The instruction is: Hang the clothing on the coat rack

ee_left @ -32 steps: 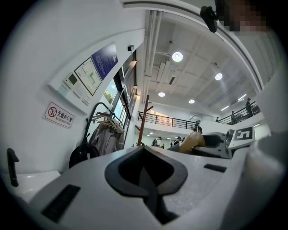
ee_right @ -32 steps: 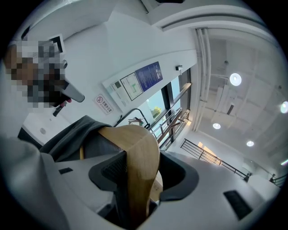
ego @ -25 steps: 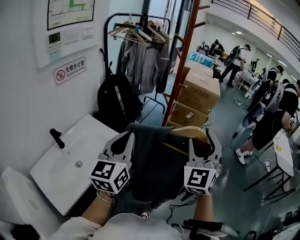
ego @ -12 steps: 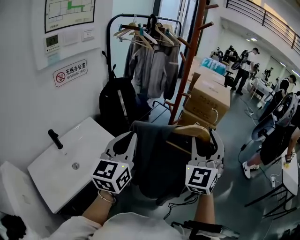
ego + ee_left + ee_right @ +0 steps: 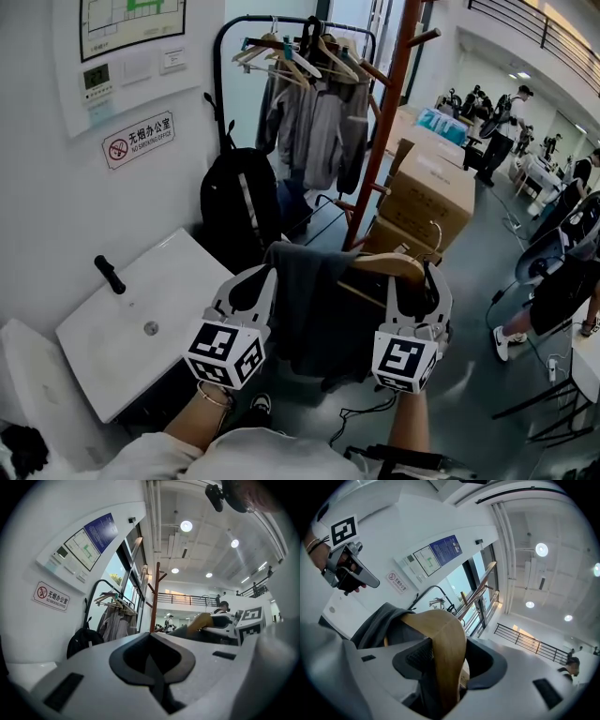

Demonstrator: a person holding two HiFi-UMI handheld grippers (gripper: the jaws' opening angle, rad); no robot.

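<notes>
A dark grey garment (image 5: 305, 309) hangs over a wooden hanger (image 5: 386, 265) in front of me. My right gripper (image 5: 412, 281) is shut on the hanger's right arm, and in the right gripper view the hanger (image 5: 443, 634) sits clamped between the pads of the right gripper (image 5: 440, 665), with the garment (image 5: 377, 620) trailing left. My left gripper (image 5: 262, 274) is at the garment's left shoulder. In its own view the left gripper (image 5: 152, 637) has its jaws closed together, with no cloth showing between them. The red-brown coat rack pole (image 5: 392, 122) stands just beyond, with pegs sticking out.
A black rail (image 5: 225, 56) with several hung clothes stands behind the pole. Below it leans a black backpack (image 5: 239, 202). Cardboard boxes (image 5: 427, 192) are stacked right of the pole. A white basin (image 5: 141, 309) lies at my left by the wall. People stand at the far right.
The coat rack pole, rail and boxes have slid right and nearer in the head view. Both grippers keep the hanger and garment in the same hold.
</notes>
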